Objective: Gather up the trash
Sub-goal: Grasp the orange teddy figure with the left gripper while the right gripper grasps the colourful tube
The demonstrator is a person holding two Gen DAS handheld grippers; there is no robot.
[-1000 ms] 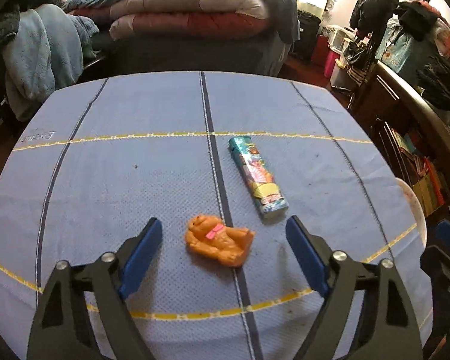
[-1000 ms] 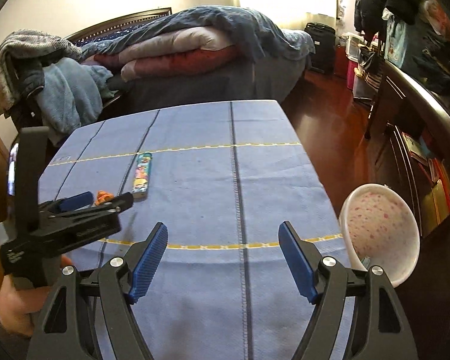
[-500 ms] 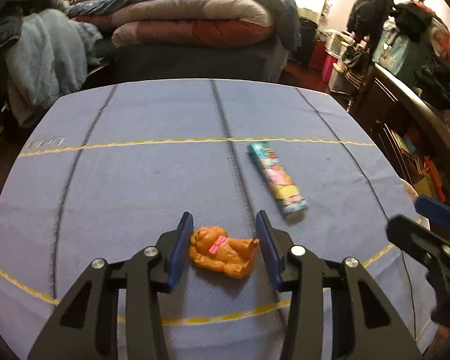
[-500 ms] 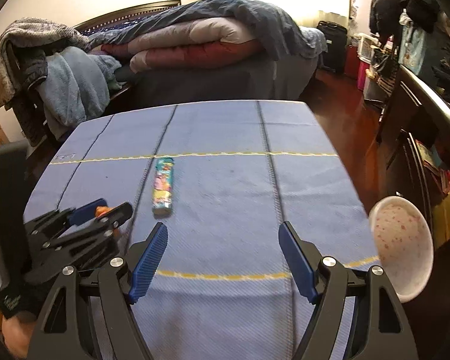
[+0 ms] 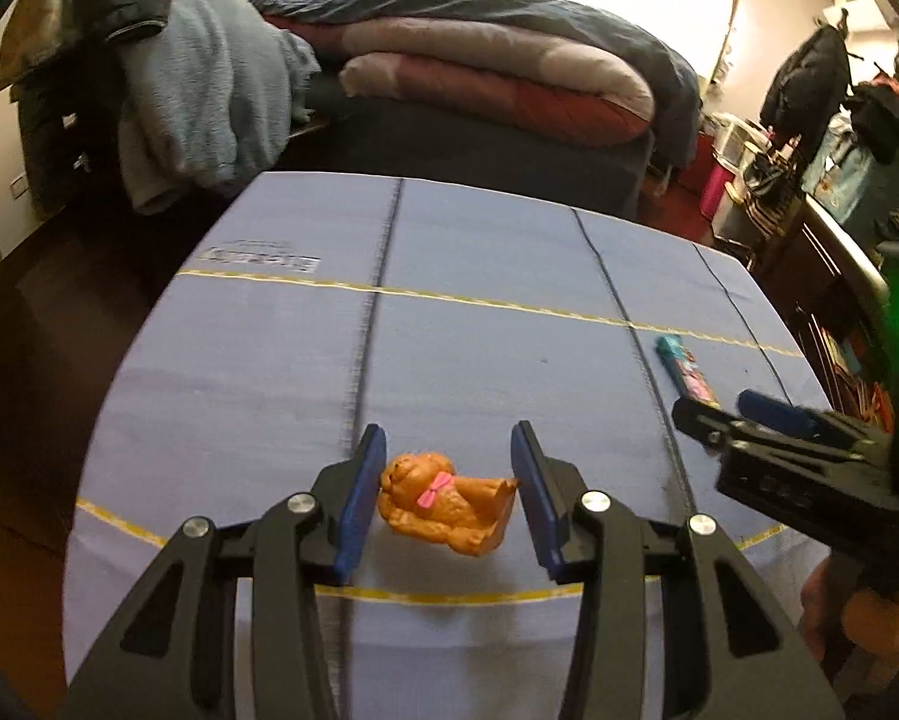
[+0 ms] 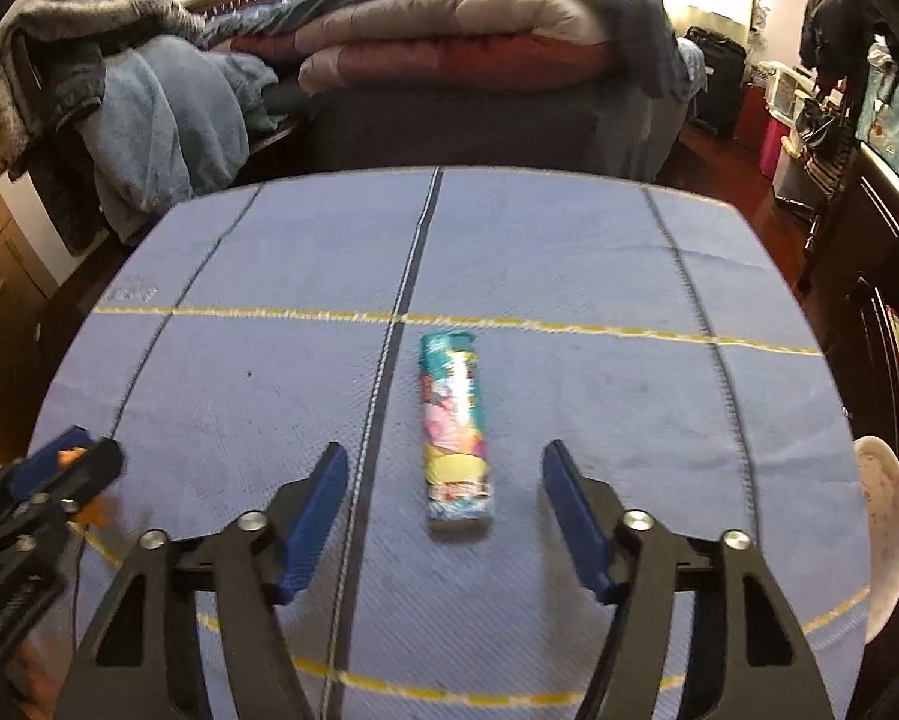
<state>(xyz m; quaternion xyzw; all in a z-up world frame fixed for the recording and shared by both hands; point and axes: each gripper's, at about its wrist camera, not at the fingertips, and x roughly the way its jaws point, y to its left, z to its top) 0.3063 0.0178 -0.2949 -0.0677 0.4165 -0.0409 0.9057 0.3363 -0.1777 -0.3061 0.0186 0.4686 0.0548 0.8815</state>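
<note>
An orange bear toy (image 5: 443,501) with a pink bow sits between the blue pads of my left gripper (image 5: 447,432), which is shut on it just above the blue tablecloth (image 5: 479,252). A long colourful packet (image 6: 456,438) lies flat on the cloth (image 6: 569,252) between the fingers of my right gripper (image 6: 444,449). Those jaws are closing and a gap shows on each side of the packet. In the left wrist view, the packet (image 5: 686,369) lies at the right beside the right gripper (image 5: 719,411). The left gripper (image 6: 83,456) shows at the right wrist view's left edge.
A white bowl with pink speckles (image 6: 881,540) sits at the table's right edge. Beyond the table is a bed piled with folded quilts (image 6: 449,42). Blue clothing (image 6: 161,120) hangs at the back left. Dark furniture (image 6: 869,252) stands to the right.
My left gripper closed on the bear toy and carried it leftward. The right gripper swung left from the bowl side until the packet lay between its fingers, and its jaws narrowed.
</note>
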